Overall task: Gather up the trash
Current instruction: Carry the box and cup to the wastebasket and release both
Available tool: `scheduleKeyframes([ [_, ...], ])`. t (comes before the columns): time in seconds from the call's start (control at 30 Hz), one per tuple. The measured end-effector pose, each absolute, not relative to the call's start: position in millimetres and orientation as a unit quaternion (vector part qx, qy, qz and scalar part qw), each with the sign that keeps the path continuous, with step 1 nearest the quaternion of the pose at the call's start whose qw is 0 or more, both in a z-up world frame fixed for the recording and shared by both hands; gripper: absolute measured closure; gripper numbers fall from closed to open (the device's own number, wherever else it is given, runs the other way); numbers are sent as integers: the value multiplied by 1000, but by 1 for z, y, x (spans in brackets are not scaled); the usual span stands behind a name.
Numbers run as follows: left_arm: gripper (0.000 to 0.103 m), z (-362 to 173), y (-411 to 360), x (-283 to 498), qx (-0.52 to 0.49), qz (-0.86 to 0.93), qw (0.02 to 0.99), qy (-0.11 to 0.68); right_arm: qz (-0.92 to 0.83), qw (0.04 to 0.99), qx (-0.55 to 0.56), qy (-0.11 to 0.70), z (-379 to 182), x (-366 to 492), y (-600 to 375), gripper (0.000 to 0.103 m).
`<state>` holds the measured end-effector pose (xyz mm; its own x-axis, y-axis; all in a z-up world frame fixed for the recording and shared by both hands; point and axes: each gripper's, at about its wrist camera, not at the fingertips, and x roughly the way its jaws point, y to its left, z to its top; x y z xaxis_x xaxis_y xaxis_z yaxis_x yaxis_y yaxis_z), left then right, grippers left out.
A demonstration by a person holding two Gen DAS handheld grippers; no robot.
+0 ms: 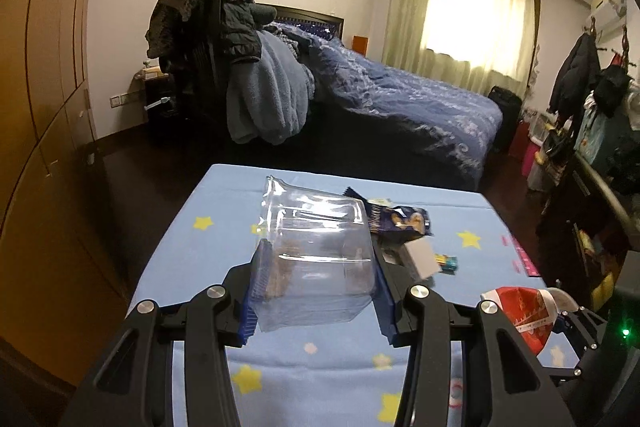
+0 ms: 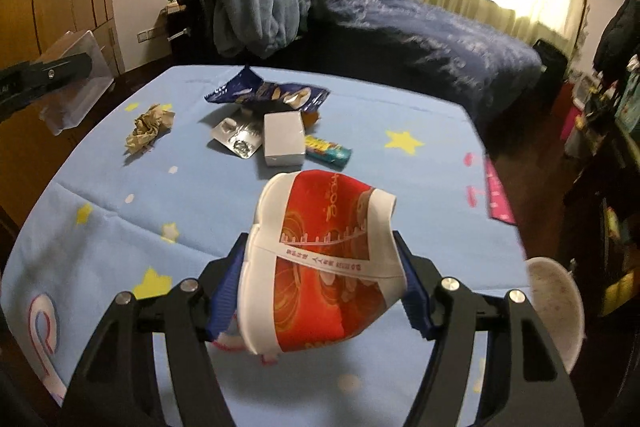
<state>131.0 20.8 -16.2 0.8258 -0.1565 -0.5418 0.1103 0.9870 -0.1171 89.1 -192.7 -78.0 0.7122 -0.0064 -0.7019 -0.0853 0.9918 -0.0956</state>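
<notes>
Left gripper: clamps a clear plastic box, lower centre.
Right gripper: squeezes a red paper cup, lower centre.
Left to collect: crumpled paper, snack bag, small white box at upper centre of the tablecloth.

Clear plastic box and crushed red-and-white paper cup aloft, wrappers on the starred blue cloth
</notes>
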Motion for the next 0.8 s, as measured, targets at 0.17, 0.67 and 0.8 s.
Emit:
scheduleKeyframes([
  [0.17,55,-7,11,108,-43,-79,956,279,23,932,-57,356,-63,63,-200,35],
  [0.67,55,6,-60,74,-10,-148,952,268,-2,936,14,352,-56,19,-264,35],
  [0.8,55,10,-76,70,0,-164,950,265,-10,936,25,351,-57,13,-279,35],
])
